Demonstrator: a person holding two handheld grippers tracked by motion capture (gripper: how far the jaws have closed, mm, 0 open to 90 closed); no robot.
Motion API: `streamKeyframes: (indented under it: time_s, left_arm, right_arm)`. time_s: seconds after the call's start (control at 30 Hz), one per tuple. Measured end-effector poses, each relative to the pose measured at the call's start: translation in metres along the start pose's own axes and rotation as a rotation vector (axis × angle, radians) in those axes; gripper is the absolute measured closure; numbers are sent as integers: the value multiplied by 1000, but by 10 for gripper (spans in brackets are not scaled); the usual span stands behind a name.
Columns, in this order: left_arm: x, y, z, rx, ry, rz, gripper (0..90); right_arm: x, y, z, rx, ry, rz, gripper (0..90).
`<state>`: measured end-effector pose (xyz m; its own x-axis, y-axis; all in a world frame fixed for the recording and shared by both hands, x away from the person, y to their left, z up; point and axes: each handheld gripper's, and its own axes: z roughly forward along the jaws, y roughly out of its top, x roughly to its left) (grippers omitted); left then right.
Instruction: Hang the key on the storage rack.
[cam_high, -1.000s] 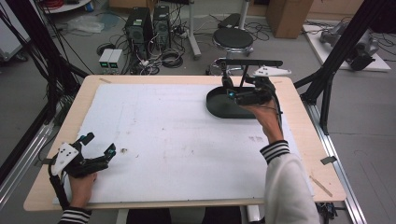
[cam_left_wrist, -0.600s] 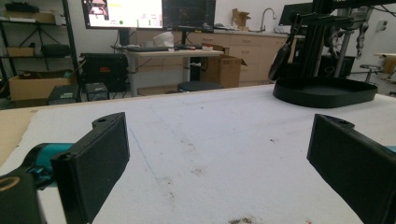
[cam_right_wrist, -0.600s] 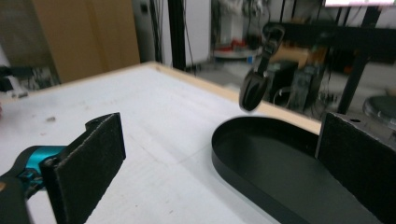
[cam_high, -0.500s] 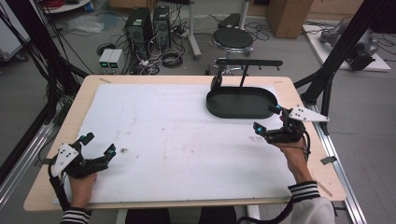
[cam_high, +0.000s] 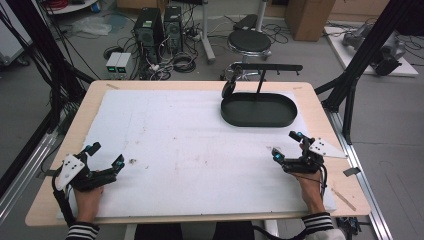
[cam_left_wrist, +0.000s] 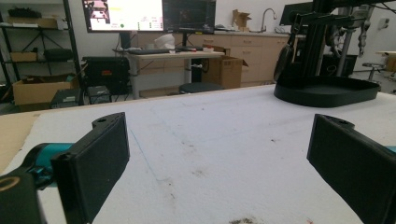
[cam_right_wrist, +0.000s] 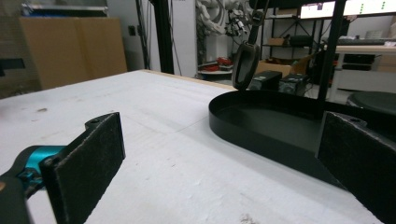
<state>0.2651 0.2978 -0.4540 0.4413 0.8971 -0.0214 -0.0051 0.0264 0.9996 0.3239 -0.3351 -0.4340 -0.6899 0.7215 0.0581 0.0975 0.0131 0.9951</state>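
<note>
Two grippers sat on the white mat (cam_high: 190, 145), both with jaws spread wide and nothing between them. My left gripper (cam_high: 105, 156) rested at the near left corner of the mat, the person's hand (cam_high: 89, 197) behind it; bare mat lay between and ahead of its fingers (cam_left_wrist: 93, 163). My right gripper (cam_high: 287, 146) rested at the near right edge. The black oval tray (cam_high: 258, 118) lay just ahead of its fingers (cam_right_wrist: 86, 163), apart from them, its rim passing behind the far jaw in the right gripper view. A black stand (cam_high: 262, 67) rose from the tray, and a dark oval object (cam_right_wrist: 244, 65) hung from its crossbar over the tray's left end.
</note>
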Motion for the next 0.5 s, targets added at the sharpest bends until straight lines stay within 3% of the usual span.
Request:
streamKeyframes:
  time_s: [0.2,0.33,0.5]
  left_arm:
    - [0,0,0,0,0,-1,62]
    - [0,0,-1,-6,-1,3,62]
    - [0,0,-1,-12,-1,3,62]
  right_arm:
    - [4,-16,2,17,21,1,3]
    - [10,-17,0,6,19,-78,3]
    - [10,-18,0,7,4,-56,3]
